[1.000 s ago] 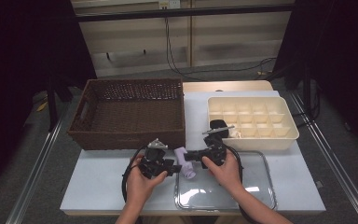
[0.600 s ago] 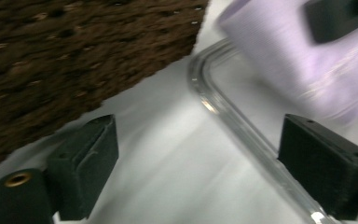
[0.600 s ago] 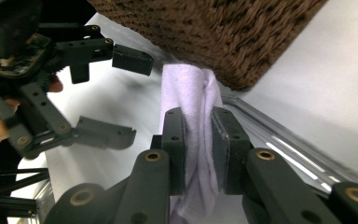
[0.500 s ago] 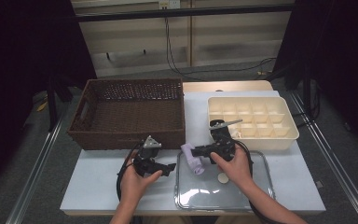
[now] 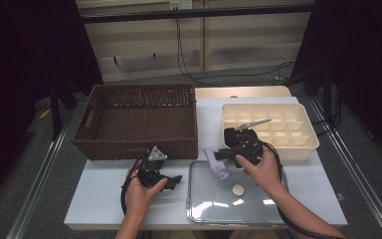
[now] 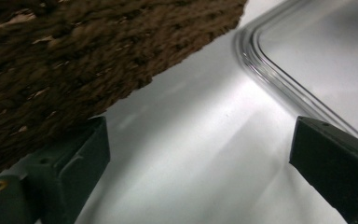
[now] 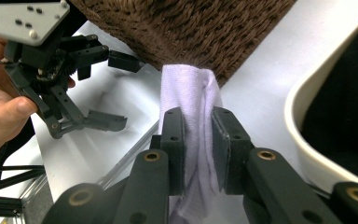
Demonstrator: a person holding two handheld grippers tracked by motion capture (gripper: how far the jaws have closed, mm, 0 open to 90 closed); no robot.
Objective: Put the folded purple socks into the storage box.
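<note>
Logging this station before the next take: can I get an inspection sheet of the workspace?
Surface: white table, bare at front left.
Job's things: lilac cloth hanging above the clear tray.
Clutter: small round disc in the tray; brown wicker basket; cream divided box.
Tongs: right tongs shut on the cloth; left tongs just opened, nothing between them.
Cables: black cable trailing from left tongs.
Surroundings: dark; cables on the floor behind.

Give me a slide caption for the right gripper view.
Right gripper pinches a folded lilac cloth before the wicker basket, while the left gripper stands open nearby.
</note>
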